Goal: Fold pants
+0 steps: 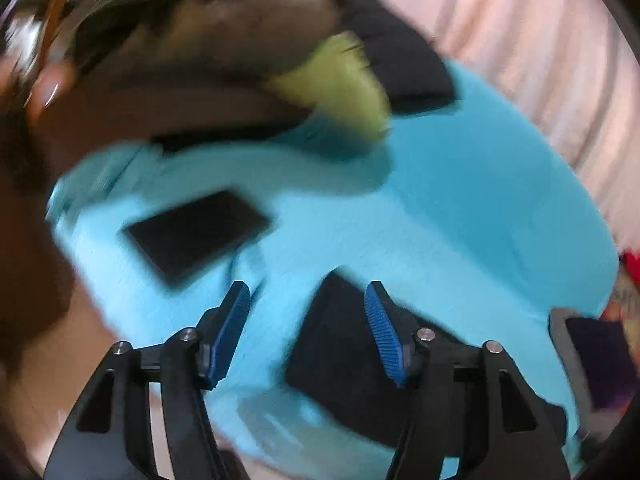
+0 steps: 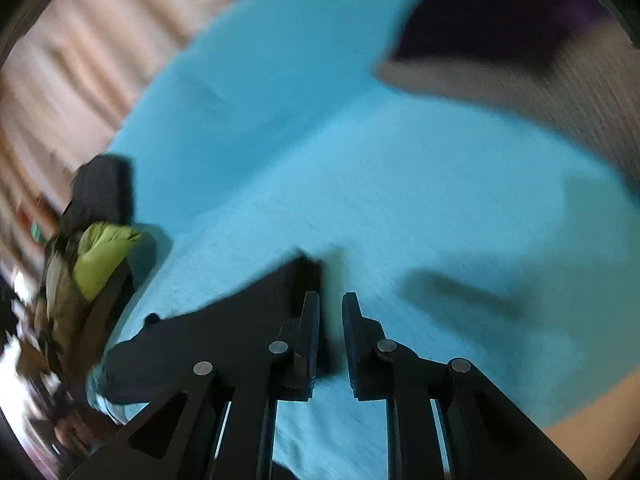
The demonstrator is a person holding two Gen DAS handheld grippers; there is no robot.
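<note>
Both views are motion-blurred. Dark folded pants (image 1: 352, 364) lie on a bright blue cloth (image 1: 460, 216), just under my left gripper's right finger. My left gripper (image 1: 308, 300) is open and empty, its blue pads (image 1: 234, 320) wide apart above the cloth. In the right wrist view the same dark pants (image 2: 224, 336) lie at the lower left, under the left finger. My right gripper (image 2: 330, 300) hangs over the blue cloth (image 2: 400, 184) with its jaws a narrow gap apart and nothing between them.
A dark flat rectangle (image 1: 196, 232) lies on the cloth left of centre. A pile of brown, green and black clothes (image 1: 328, 72) sits at the far edge, also in the right wrist view (image 2: 100, 256). Pale striped bedding (image 1: 540, 48) lies beyond. Grey and purple fabric (image 2: 540, 64) lies at right.
</note>
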